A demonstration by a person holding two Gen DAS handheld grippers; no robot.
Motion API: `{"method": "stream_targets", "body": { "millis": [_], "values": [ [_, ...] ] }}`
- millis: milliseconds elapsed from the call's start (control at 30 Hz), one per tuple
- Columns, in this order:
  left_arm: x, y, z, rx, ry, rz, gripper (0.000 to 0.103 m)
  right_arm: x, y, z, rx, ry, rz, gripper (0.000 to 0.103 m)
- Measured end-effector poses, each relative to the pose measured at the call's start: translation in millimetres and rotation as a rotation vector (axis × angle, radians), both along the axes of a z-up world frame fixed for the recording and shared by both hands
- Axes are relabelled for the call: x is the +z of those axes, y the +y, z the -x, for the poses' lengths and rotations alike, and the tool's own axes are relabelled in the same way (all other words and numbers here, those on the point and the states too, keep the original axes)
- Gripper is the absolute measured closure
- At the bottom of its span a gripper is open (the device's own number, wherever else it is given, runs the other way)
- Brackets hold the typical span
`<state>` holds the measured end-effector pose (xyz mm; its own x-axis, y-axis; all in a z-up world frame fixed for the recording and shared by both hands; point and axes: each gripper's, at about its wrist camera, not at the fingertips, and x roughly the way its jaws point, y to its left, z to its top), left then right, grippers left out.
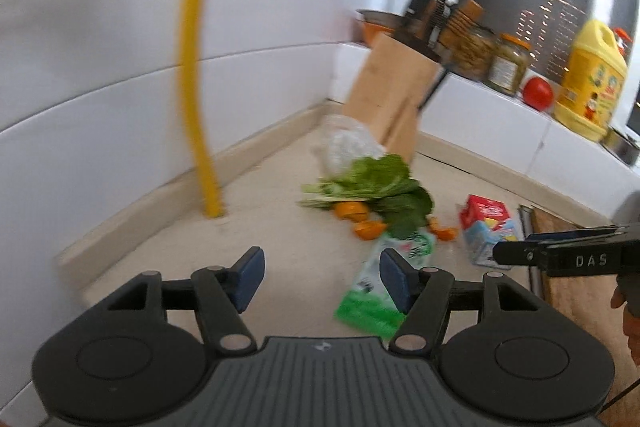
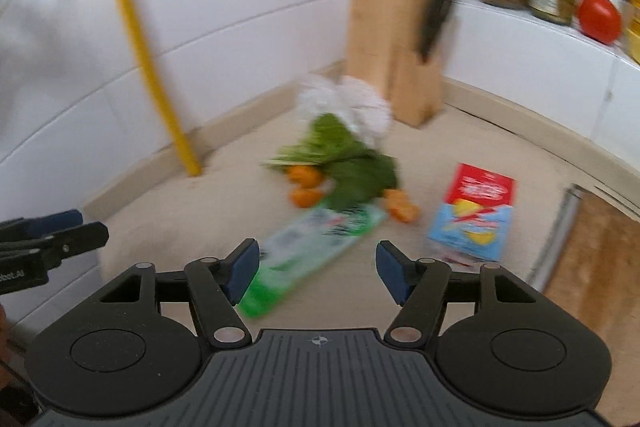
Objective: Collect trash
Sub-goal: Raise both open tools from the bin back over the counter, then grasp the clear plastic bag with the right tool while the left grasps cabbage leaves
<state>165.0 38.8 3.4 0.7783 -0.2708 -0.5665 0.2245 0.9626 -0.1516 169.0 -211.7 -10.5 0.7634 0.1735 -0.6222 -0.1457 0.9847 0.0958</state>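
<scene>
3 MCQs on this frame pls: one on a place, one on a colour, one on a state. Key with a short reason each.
1. Where does the knife block stand?
A. In the far corner of the counter, behind the leafy greens
B. On the wooden board
C. Up on the ledge with the jars

2. What colour is the flattened packet nearest the grippers?
A. Red and blue
B. Green and white
C. Yellow

3. What state is the right gripper in?
A. Shut on the packet
B. Shut on orange peel
C. Open, holding nothing

Key: 1 A, the block rises from the counter by the corner walls; 2 B, green print on white, while the red and blue one is the carton; 3 C, its blue pads stand apart with nothing pressed between them.
</scene>
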Motion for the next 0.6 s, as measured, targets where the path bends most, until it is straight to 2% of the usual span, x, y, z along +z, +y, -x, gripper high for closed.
{"method": "stream_targets", "body": {
  "millis": [133, 300, 600],
  "values": [
    [-0.8, -20.7, -25.7, -0.039, 0.014, -0.01, 0.046, -8.6, -19.1, -8.0, -0.04, 0.014, -0.004, 0.031],
    [2.3, -35.0, -57.0, -0.043, 0.009, -0.021, 0.045, -13.0, -33.3, -23.8, -0.047, 0.02, -0.001, 0.031],
    [-3.9, -43.0, -76.0, -0.039, 0.026, -0.045, 0.045, -11.0, -33.0, -92.2, 0.026, 0.0, 0.013, 0.03]
  ]
}}
